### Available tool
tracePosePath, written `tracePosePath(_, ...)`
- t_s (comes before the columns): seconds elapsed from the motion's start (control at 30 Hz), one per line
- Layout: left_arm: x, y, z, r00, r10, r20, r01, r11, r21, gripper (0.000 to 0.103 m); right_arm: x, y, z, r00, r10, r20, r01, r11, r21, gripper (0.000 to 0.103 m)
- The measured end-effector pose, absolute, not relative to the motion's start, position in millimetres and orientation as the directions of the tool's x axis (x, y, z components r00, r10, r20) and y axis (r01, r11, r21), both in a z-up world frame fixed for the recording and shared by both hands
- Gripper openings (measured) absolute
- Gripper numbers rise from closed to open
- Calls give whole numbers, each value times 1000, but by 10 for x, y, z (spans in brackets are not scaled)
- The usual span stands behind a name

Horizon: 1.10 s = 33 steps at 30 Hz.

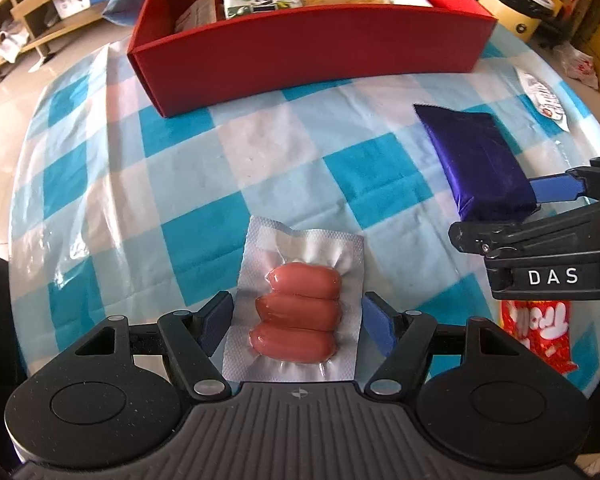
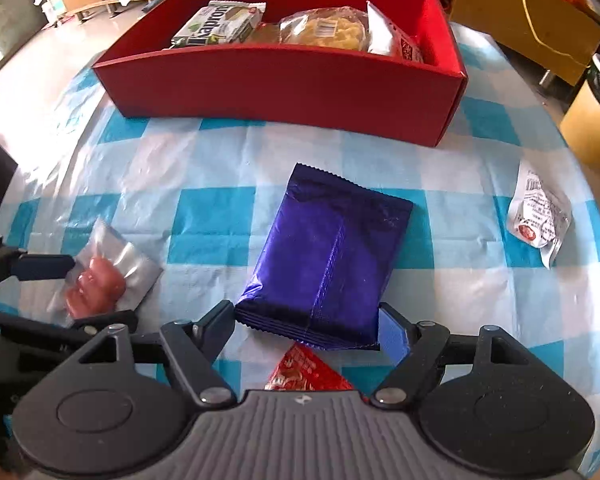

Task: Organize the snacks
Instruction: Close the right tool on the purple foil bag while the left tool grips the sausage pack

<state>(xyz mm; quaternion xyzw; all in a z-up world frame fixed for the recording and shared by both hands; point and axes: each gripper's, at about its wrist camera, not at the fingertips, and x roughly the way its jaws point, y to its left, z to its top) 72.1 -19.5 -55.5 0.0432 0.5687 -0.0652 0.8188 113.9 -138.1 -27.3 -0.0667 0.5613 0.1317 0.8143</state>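
**Operator:** Left gripper (image 1: 296, 322) is closed on the sausage pack (image 1: 296, 308), one blue pad against each long edge of the film. Right gripper (image 2: 307, 326) has its pads pressed on the near end of the purple packet (image 2: 332, 258). Both packs are at the near side of the checked tablecloth (image 1: 180, 184), well apart from the red box (image 1: 300, 60).

**Observer:** How will the sausage pack handle?

**Operator:** My read: light, vacuum-tight, three firm links under glossy film, so slick. The flat sealed border is floppy and would fold if pinched alone. I judge the grip safer when it bears on the stiff middle across the links.

**Observer:** And the purple one?

**Operator:** Foil wrapper, smooth, probably slippery, lightly puffed. Contents are hidden, so I treat them as crushable. Held at one end it may droop when lifted; the middle seam area looks like the stiffer place.

**Observer:** What lies around them?

**Operator:** Red snack bag (image 2: 306, 370) sits just under the purple packet's near edge, so it might drag along. White sachet (image 2: 540, 216) lies well off to the right. Inside the box: a green-and-white wafer pack (image 2: 220, 26), a clear-wrapped pastry (image 2: 324, 28) and a white pouch (image 2: 392, 38), with open floor at the near left corner.
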Motion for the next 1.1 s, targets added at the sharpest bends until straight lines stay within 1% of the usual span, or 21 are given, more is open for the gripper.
tracePosePath(0.1, 718, -190, -554, 350, -55, -935, 155, 988, -1, 77, 1178, -1424, -271, 337, 151, -929, -259, 964, 63, 74)
tracePosePath(0.3, 717, -192, -558, 348, -60, -936, 152, 988, -7, 79, 1278, -1663, -205, 319, 250, -914, -114, 968, 225, 79)
tracePosePath(0.4, 718, -197, -566, 347, -60, -936, 155, 988, -6, 80, 1370, -1691, -210, 331, 270, -904, -56, 962, 267, 81)
tracePosePath(0.47, 724, -209, -570, 348, -56, -936, 153, 988, -2, 81, 1428, -1637, -247, 329, 253, -910, -55, 967, 249, 84)
tracePosePath(0.6, 719, -206, -577, 350, -55, -935, 153, 988, 0, 81, 1407, -1431, -285, 362, 155, -919, -122, 986, 118, 84)
tracePosePath(0.67, 711, -200, -586, 354, -48, -934, 153, 988, 7, 83, 1398, -1378, -301, 370, 121, -921, -152, 986, 69, 81)
tracePosePath(0.7, 707, -200, -584, 354, -48, -934, 153, 988, 7, 82, 1391, -1348, -313, 374, 105, -921, -169, 985, 44, 78)
tracePosePath(0.73, 707, -199, -580, 354, -47, -934, 151, 988, 8, 80, 1380, -1319, -322, 380, 94, -920, -187, 982, 23, 75)
tracePosePath(0.77, 706, -198, -571, 355, -48, -934, 150, 989, 6, 77, 1358, -1307, -325, 387, 90, -918, -201, 980, 11, 71)
tracePosePath(0.8, 702, -205, -561, 356, -48, -933, 151, 989, 7, 77, 1344, -1299, -309, 386, 101, -917, -214, 977, 17, 67)
tracePosePath(0.83, 701, -210, -555, 356, -46, -933, 152, 988, 9, 76, 1334, -1301, -287, 386, 119, -915, -226, 974, 32, 64)
tracePosePath(0.9, 698, -212, -551, 355, -44, -934, 155, 988, 12, 76, 1321, -1316, -271, 368, 164, -915, -238, 968, 78, 64)
tracePosePath(1.1, 698, -206, -480, 369, -49, -928, 148, 989, 7, 76, 1264, -1321, -165, 404, 178, -897, -254, 964, 77, 64)
